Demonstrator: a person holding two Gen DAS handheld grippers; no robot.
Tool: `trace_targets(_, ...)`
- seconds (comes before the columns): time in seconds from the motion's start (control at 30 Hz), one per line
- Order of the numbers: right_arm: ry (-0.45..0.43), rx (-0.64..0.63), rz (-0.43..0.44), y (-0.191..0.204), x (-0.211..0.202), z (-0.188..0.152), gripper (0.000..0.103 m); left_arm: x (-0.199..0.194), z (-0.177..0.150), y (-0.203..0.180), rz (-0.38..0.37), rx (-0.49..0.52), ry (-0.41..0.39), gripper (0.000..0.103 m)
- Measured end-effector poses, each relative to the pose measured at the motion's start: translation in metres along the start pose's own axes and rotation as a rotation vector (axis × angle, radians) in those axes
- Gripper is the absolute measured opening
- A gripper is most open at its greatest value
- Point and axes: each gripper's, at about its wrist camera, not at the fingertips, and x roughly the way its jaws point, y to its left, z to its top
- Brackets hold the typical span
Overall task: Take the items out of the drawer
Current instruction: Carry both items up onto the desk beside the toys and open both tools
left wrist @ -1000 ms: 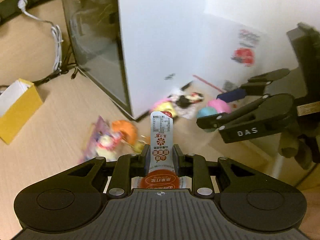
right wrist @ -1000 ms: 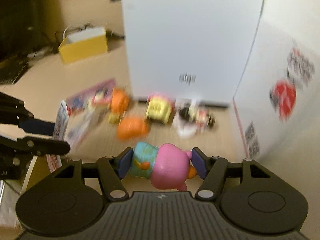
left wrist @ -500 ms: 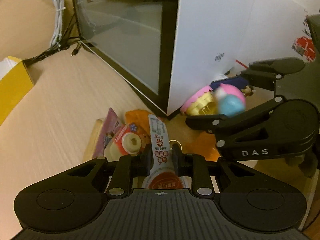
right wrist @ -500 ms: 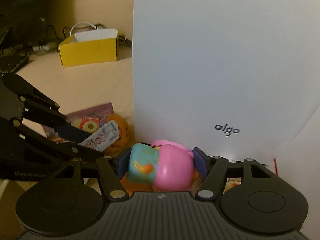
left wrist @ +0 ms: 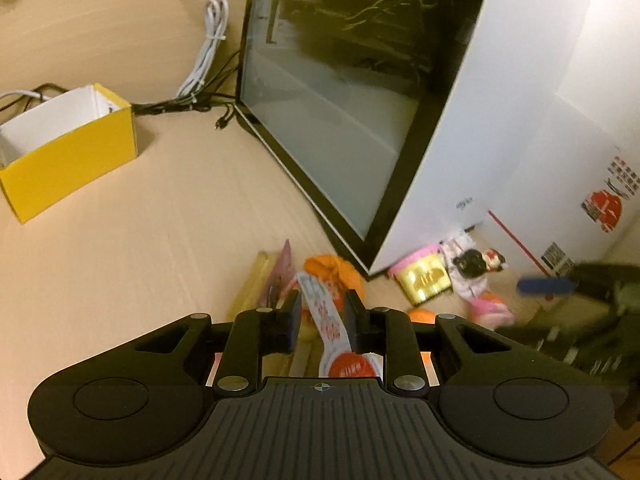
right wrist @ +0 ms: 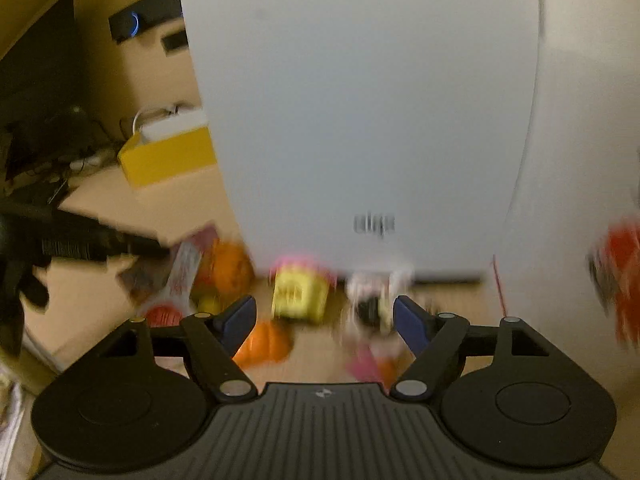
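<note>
Releasing: my right gripper (right wrist: 324,320) jaws just opened, pink toy (right wrist: 370,362) dropped on desk | left gripper (left wrist: 322,314) still pinching sachet (left wrist: 326,320), unload next

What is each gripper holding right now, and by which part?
Left gripper pinches the white-and-red packet near its upper end. Right gripper stands open, holding nothing.

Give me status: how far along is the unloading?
Done: several toys already lie on the desk by the computer case. In hand: left gripper holds a packet; right gripper has just been opening, nothing between its fingers. Left: setting the packet down; drawer not visible.
</note>
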Motion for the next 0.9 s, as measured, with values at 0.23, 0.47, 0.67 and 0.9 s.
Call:
trace_targets(0.23, 0.140, -0.146, -0.107, 0.024, 0.020, -0.038, 0.051, -0.021, -0.036, -0.011, -0.042, -0.044, 0.034, 0.026)
trace_targets(0.47, 0.130, -0.094, -0.094, 0.018, 0.038, -0.023, 0.037, -0.025, -0.070, -0.011, 0.008, -0.096, 0.091, 0.026)
trace_targets(0.67, 0.140, -0.095, -0.082, 0.020, 0.040, -0.022, 0.043, -0.014, -0.087, -0.006, 0.049, -0.110, 0.144, 0.026)
trace_targets(0.9, 0.153, -0.113, -0.067, 0.026, 0.040, -0.024, 0.047, 0.000, -0.076, -0.001, 0.052, -0.123, 0.118, 0.025)
